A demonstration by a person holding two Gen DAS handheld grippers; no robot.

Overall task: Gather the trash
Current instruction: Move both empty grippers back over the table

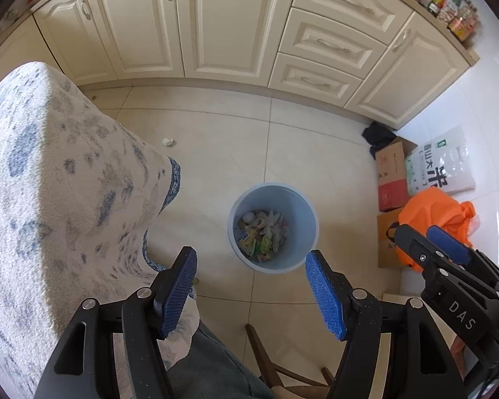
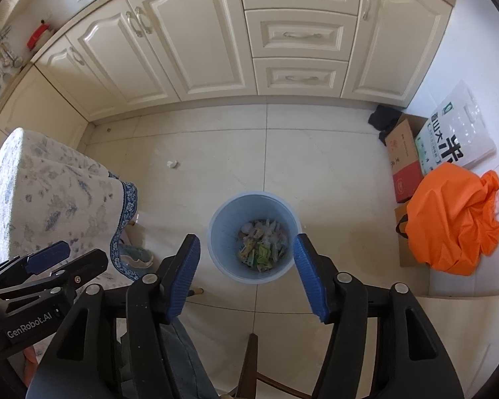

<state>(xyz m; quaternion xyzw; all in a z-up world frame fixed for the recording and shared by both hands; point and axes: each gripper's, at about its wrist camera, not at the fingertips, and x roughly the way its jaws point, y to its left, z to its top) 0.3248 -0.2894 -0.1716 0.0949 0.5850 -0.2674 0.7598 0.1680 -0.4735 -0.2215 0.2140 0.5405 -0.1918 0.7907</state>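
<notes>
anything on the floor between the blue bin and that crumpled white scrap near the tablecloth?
Nothing: bare tile between the blue bin and the crumpled white scrap. Both wrist views show that stretch clearly.

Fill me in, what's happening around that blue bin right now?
A person holds two claws above the round light-blue plastic bin, which sits on the tiled floor with wrappers and scraps at its bottom. The right claw is open and empty, directly over the bin. The left claw is also open and empty. One small crumpled white paper scrap lies on the floor near the floral tablecloth, not yet collected.
</notes>
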